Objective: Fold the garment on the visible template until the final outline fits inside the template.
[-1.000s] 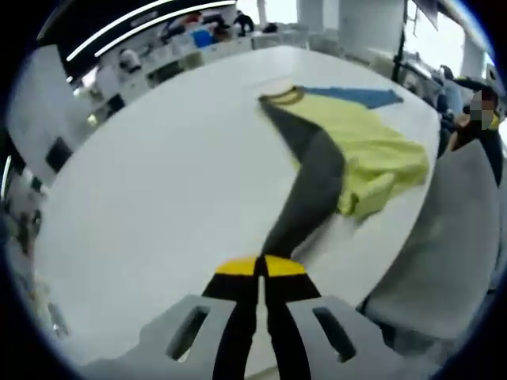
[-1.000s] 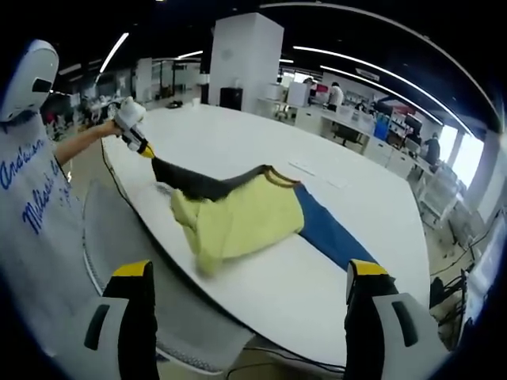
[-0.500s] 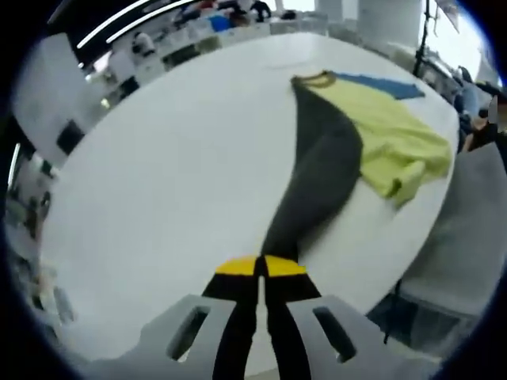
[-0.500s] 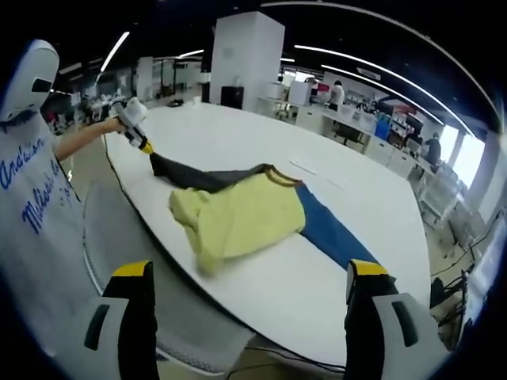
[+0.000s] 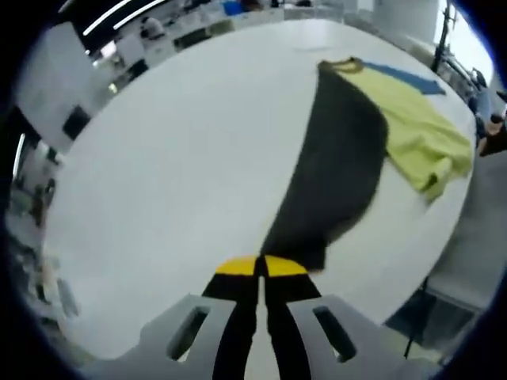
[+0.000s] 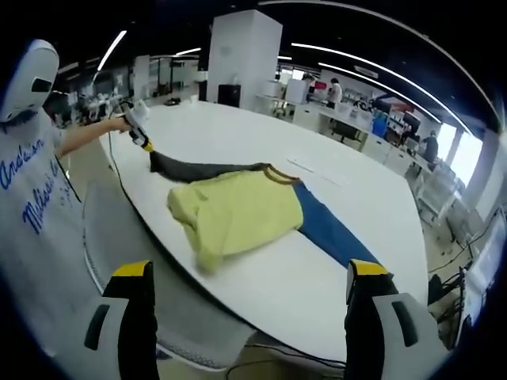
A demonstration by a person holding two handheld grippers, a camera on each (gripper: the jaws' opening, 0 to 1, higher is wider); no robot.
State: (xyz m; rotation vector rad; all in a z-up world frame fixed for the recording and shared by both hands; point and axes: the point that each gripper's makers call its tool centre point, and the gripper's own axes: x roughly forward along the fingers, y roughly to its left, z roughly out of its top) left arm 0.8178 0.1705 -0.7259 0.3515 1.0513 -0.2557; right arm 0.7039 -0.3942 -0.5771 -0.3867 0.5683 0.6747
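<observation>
— Where's the garment right now?

— Spread across the white worktop, near the edge closest to me. In the right gripper view I see a crumpled yellow body in the middle, a blue sleeve running off to the right, and a dark grey sleeve stretched out to the left.

— And your left fingers?

— My left gripper has its fingers pressed tight together, yellow tips touching, and the end of that dark grey sleeve is pinched between them. In the left gripper view the grey cloth fans out from my fingertips up toward the collar, with the yellow part lying to its right and a sliver of blue beyond it.

— Can you see that gripper from the other side?

— Yes, in the right gripper view it sits at the far left of the worktop, held in a hand at the end of an outstretched arm, right at the tip of the grey sleeve.

— Your right fingers?

— My right gripper is wide apart, the two fingers standing at either side of the view with nothing between them, hanging off the near edge of the worktop, well apart from the cloth.

— Anything else?

— A white pillar behind the worktop, and a person's printed white shirt at the left.
</observation>
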